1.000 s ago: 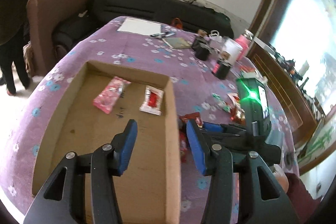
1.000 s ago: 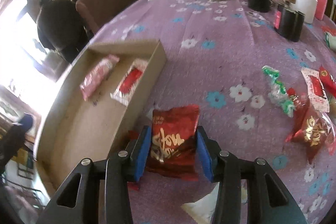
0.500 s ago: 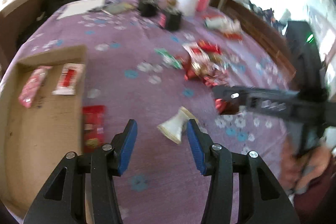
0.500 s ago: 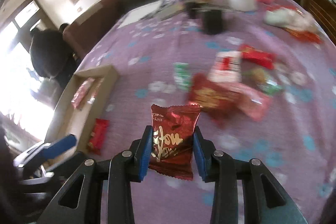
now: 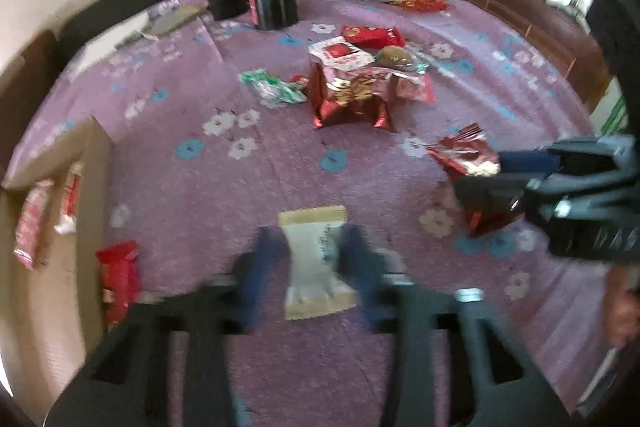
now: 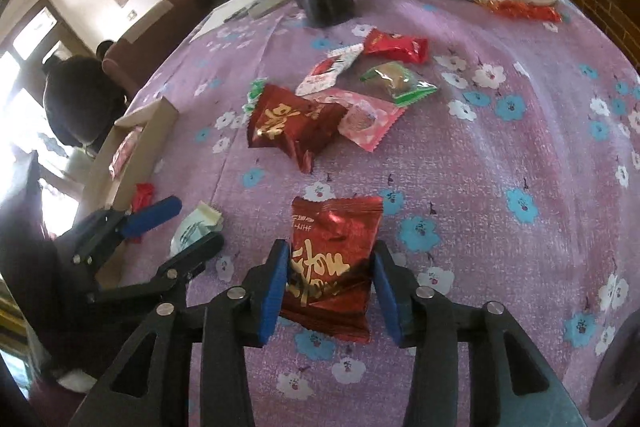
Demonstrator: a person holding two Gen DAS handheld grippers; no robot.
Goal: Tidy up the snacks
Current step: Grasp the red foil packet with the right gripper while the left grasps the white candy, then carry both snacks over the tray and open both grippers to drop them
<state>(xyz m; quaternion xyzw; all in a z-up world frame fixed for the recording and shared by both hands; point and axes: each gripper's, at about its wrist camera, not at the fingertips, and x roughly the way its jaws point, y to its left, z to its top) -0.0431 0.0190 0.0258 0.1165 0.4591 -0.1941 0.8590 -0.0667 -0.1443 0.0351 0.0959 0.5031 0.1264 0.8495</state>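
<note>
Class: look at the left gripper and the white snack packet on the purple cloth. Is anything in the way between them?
Nothing visible is. The white packet already lies between the left gripper fingers, which straddle it on the cloth. The view is blurred, so contact is unclear.

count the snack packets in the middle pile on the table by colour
red: 2, dark red packet and bright red packet
green: 2, green packet and green-edged biscuit packet
pink: 1, pink packet
white and red: 1, white-and-red packet
total: 6
</note>
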